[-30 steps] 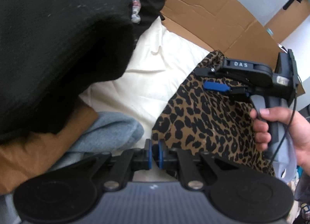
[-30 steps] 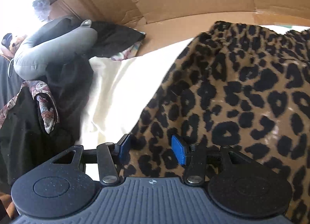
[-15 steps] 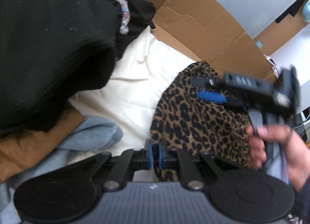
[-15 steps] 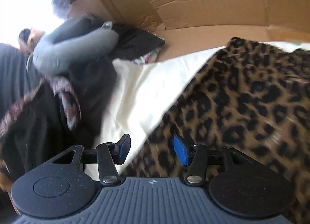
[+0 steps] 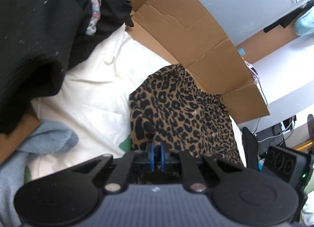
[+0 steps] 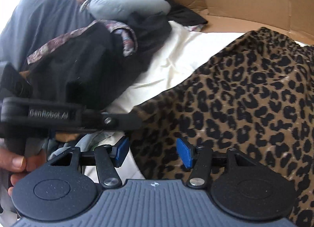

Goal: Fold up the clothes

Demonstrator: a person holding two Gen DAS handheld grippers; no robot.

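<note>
Folding looks barely begun: the left gripper (image 5: 156, 153) pinches the leopard-print garment's (image 5: 182, 113) near edge, while the right gripper (image 6: 153, 153) is opening, empty, over it.

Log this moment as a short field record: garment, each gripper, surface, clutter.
garment: leopard-print garment, lying rumpled on the cream sheet
left gripper: left gripper shut on the garment's near edge
right gripper: right gripper jaws opening, pads clear of the cloth below
backdrop: flattened cardboard behind the garment
clutter: black clothes and a light blue garment beside the sheet
</note>
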